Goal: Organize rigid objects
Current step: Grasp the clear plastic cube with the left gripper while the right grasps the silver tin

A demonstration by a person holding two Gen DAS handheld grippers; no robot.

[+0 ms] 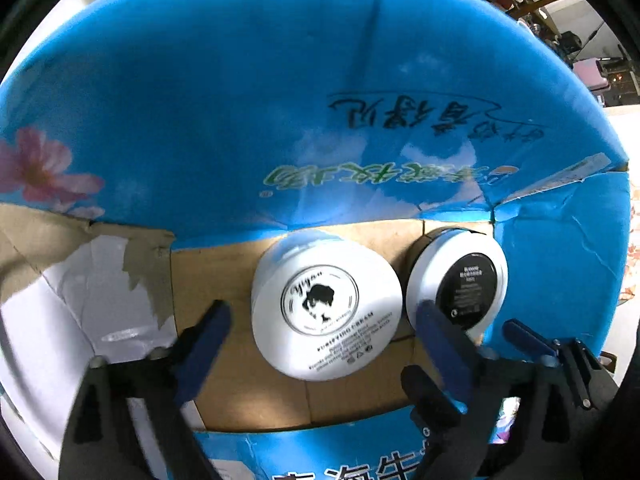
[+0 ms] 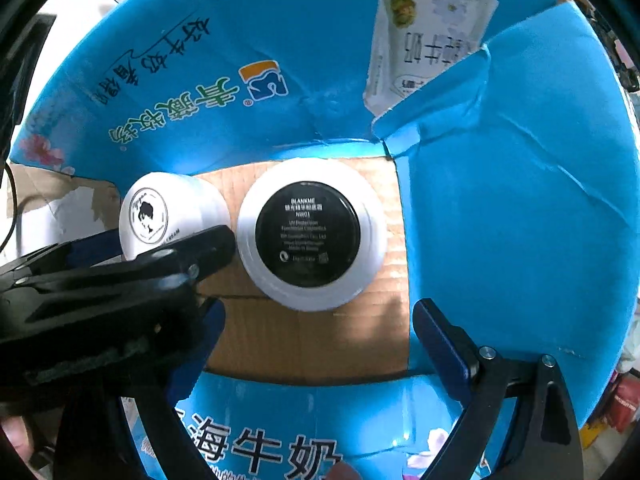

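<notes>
Two round white jars lie on the brown floor of a blue cardboard box (image 1: pixel 280 100). One has a white lid with a black head drawing (image 1: pixel 324 308), also in the right wrist view (image 2: pixel 160 212). The other has a black label (image 2: pixel 308 236), also in the left wrist view (image 1: pixel 460 284). My left gripper (image 1: pixel 324 340) is open, its fingers on either side of the head-drawing jar, not touching. My right gripper (image 2: pixel 320 332) is open, just in front of the black-label jar. The left gripper's body crosses the right wrist view's left side (image 2: pixel 120 280).
The blue box walls (image 2: pixel 520 200) with Chinese print rise around the jars. A torn white shipping label (image 2: pixel 432 28) sticks to the far wall. A torn paper patch (image 1: pixel 100 292) lines the box's left side. Room clutter (image 1: pixel 580 52) shows beyond the rim.
</notes>
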